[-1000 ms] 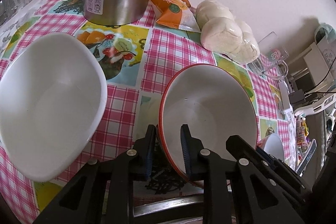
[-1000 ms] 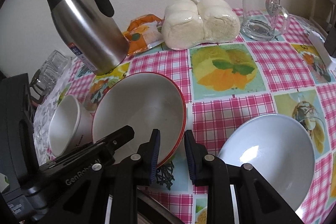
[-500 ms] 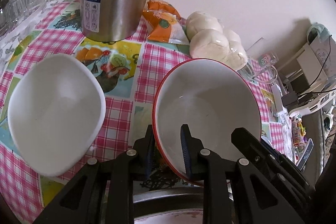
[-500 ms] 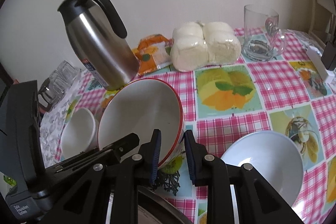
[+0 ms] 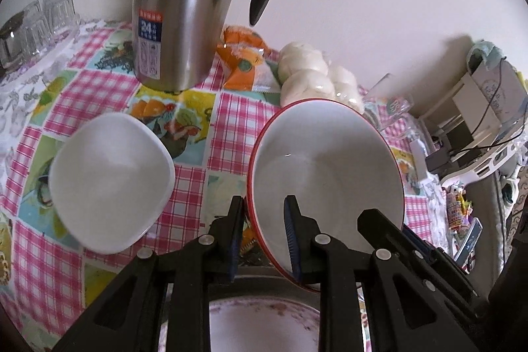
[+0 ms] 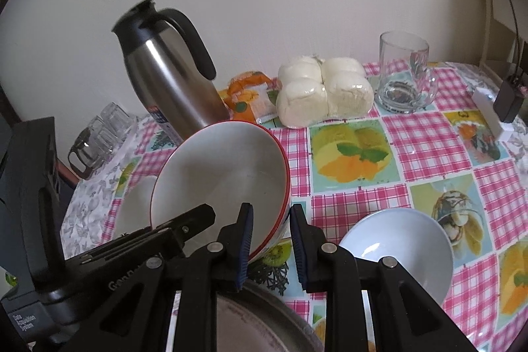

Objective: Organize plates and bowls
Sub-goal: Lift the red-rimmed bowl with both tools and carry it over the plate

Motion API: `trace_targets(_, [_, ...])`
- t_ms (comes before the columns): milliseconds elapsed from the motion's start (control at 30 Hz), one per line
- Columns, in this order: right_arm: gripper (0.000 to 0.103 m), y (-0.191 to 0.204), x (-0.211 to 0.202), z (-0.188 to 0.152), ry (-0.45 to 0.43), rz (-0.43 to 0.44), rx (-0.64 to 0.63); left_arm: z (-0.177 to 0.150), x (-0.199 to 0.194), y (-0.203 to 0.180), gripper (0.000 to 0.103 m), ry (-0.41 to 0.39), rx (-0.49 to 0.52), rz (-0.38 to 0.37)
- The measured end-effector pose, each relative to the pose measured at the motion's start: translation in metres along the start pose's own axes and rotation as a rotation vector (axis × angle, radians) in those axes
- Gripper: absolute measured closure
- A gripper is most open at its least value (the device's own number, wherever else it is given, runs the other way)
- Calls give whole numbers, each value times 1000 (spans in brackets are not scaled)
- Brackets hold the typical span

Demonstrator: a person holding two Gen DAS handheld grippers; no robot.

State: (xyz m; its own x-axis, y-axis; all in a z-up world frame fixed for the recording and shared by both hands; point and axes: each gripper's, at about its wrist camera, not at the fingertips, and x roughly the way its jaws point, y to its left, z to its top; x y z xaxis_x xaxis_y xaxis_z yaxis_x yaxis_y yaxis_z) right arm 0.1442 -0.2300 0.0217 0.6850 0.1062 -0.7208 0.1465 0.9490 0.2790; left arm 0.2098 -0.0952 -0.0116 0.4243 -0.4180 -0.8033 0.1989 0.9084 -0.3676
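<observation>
The counter (image 6: 425, 137) lies beyond both grippers. Between them hangs the red-rimmed bowl (image 5: 326, 174), lifted and tilted: the left gripper (image 5: 264, 240) fingers pinch its near-left rim, the right gripper (image 6: 270, 246) fingers its right rim.

A steel thermos jug (image 6: 171, 78) stands at the back of the checked bench (image 6: 425, 134). Beside it lie an orange snack packet (image 6: 250, 101) and wrapped white buns (image 6: 325, 89). A glass mug (image 6: 404, 73) stands further right; small glasses (image 5: 39, 22) cluster at far left.
</observation>
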Motion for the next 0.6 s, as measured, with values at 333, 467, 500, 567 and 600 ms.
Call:
trace_targets(333, [77, 13, -46, -2, -45, -1, -11, -9, -48, -10, 79, -45, 3, -14])
trace_targets(467, [77, 22, -58, -8, -49, -3, -26, -13, -63, -7, 79, -56, 0, -23])
trace_targets(500, [77, 25, -60, -9, -49, -3, -30, -14, -66, -6, 79, -59, -2, -28])
trace_targets(567, [77, 28, -66, -12, -50, 0, -34, -17, -74, -4, 79, -65, -7, -37])
trace_targets(600, [77, 30, -69, -13, -52, 3, -35, -19, -77, -3, 79, -68, -6, -40])
